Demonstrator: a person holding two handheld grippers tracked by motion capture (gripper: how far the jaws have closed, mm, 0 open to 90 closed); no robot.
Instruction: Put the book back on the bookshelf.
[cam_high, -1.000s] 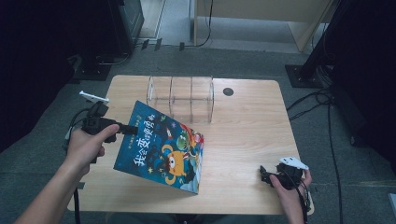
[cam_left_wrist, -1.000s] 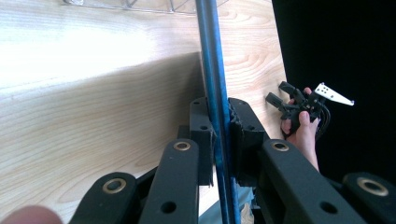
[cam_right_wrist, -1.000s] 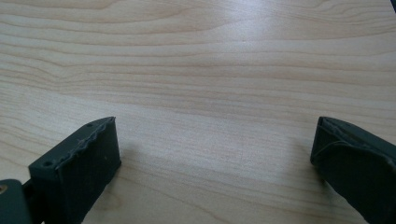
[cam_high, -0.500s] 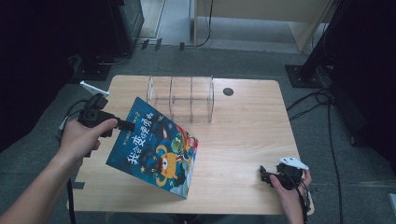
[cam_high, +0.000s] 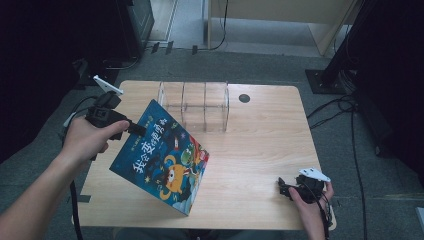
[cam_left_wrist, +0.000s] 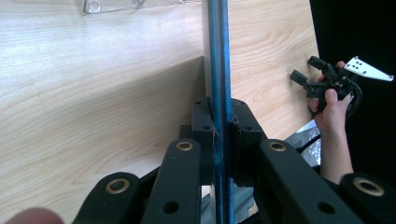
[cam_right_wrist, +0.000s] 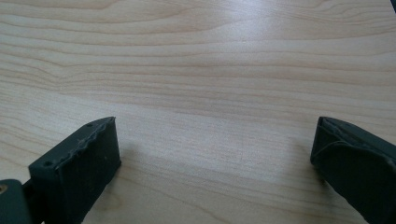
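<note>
A blue picture book (cam_high: 162, 157) with cartoon monsters on its cover hangs tilted above the left half of the wooden table (cam_high: 260, 150). My left gripper (cam_high: 137, 128) is shut on the book's upper left edge. In the left gripper view the book (cam_left_wrist: 218, 56) runs edge-on between the two pads (cam_left_wrist: 201, 126), which press on it from both sides. My right gripper (cam_high: 283, 189) rests low at the table's front right corner, held by a hand. Its jaws stand wide open over bare wood in the right gripper view (cam_right_wrist: 215, 154), with nothing between them.
A clear plastic rack (cam_high: 195, 105) with upright dividers stands at the back middle of the table. A round black cable hole (cam_high: 244, 98) lies to its right. Dark stands and cables surround the table on the floor.
My left hand has lifted the book higher and tipped it more upright, its lower corner now off the table. The right gripper has stayed put.
</note>
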